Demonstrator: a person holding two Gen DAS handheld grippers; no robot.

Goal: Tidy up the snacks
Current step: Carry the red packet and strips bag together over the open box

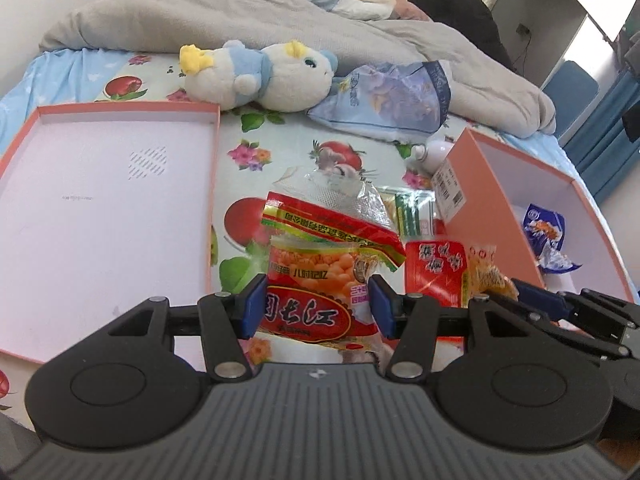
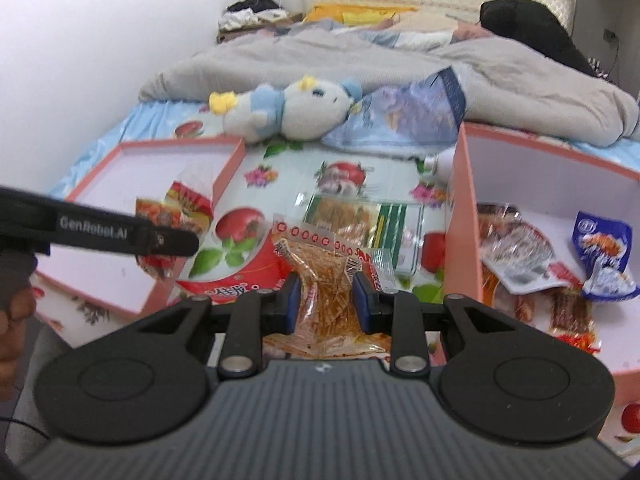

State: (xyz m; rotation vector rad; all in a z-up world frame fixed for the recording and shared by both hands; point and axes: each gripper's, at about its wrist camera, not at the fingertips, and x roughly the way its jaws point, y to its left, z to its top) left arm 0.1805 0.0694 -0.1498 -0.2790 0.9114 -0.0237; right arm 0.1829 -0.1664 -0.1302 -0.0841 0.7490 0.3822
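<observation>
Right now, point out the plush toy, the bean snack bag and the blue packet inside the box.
plush toy (image 1: 264, 76), left wrist view, belly.
bean snack bag (image 1: 312, 276), left wrist view, front.
blue packet (image 2: 604, 244), right wrist view, printed front.

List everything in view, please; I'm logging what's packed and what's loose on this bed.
Red-and-yellow puffed-ball snack bag: 1, between the left gripper's pads.
Clear bag of orange strips: 1, between the right gripper's pads.
Red snack packet: 1, on the sheet beside the deep box.
Green-and-clear snack packet: 1, on the sheet.
Deep pink cardboard box: 1, right; holds a blue-and-white snack packet and several silver and red packets.
Shallow pink box lid: 1, left.
Blue-and-white plush toy: 1, far side.
Pale blue foil bag: 1, beside the plush.
White bottle: 1, behind the deep box.
Grey quilt: 1, bunched behind.
Left gripper: black, blue pads.
Right gripper: same.
</observation>
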